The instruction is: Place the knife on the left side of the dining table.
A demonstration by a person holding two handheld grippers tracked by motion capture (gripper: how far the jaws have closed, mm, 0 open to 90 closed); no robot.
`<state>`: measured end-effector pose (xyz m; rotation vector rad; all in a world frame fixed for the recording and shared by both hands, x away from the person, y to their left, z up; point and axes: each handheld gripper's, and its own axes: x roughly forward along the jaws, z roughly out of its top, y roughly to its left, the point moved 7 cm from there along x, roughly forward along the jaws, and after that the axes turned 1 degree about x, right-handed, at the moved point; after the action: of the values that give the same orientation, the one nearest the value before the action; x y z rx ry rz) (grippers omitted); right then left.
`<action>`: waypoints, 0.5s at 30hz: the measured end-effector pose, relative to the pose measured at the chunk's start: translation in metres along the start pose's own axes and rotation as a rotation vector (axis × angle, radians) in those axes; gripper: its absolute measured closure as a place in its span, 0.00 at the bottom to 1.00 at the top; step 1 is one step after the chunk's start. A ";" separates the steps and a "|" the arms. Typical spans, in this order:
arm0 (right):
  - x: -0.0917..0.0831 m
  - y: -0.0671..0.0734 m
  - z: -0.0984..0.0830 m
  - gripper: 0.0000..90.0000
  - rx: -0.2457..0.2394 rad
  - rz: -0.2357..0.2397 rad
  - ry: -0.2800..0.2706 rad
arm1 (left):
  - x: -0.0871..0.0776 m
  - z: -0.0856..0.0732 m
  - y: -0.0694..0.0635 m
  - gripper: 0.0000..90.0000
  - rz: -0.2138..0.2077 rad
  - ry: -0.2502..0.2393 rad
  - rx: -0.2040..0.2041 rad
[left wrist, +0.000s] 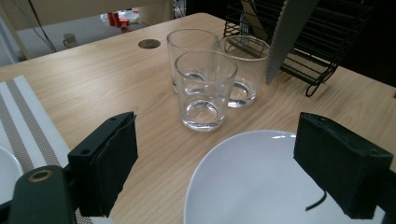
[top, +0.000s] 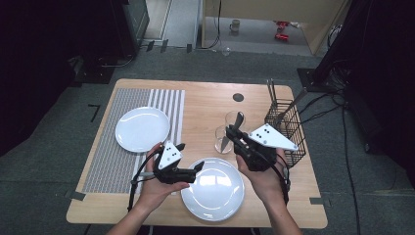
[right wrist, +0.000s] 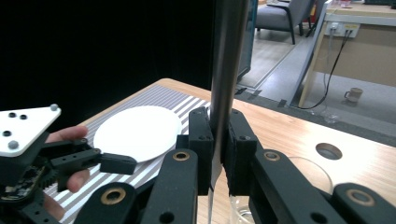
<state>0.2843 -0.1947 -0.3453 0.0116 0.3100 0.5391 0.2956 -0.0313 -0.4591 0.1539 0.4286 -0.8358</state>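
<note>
Wooden tabletop; right gripper clamps knife upright above glasses; left gripper open over front-edge plate, nearer.

Two plates, three glasses, one knife, one rack

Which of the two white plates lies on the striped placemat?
The far-left plate lies on the striped placemat; the other plate sits on bare wood, nearest the person.
</note>
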 end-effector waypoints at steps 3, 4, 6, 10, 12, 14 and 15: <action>0.002 0.004 -0.001 0.93 0.001 0.013 0.003 | 0.001 0.002 -0.001 0.16 -0.006 -0.002 0.002; 0.002 0.005 -0.001 0.93 -0.003 0.015 0.003 | 0.001 0.003 -0.001 0.16 -0.008 -0.007 -0.003; 0.004 0.007 -0.002 0.93 -0.004 0.023 0.006 | 0.002 0.005 -0.002 0.17 -0.015 -0.014 -0.007; 0.006 0.011 -0.003 0.93 -0.006 0.036 0.010 | 0.002 0.007 -0.002 0.17 -0.028 -0.021 -0.013; 0.008 0.015 -0.004 0.93 -0.009 0.048 0.016 | 0.002 0.008 -0.002 0.22 -0.043 -0.034 -0.015; 0.009 0.017 -0.006 0.93 -0.013 0.055 0.020 | 0.001 0.009 -0.003 0.26 -0.058 -0.042 -0.011; 0.010 0.019 -0.006 0.93 -0.014 0.058 0.020 | 0.000 0.009 -0.003 0.27 -0.067 -0.048 -0.010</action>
<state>0.2812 -0.1740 -0.3523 0.0020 0.3266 0.5996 0.2961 -0.0365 -0.4507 0.1109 0.3946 -0.9012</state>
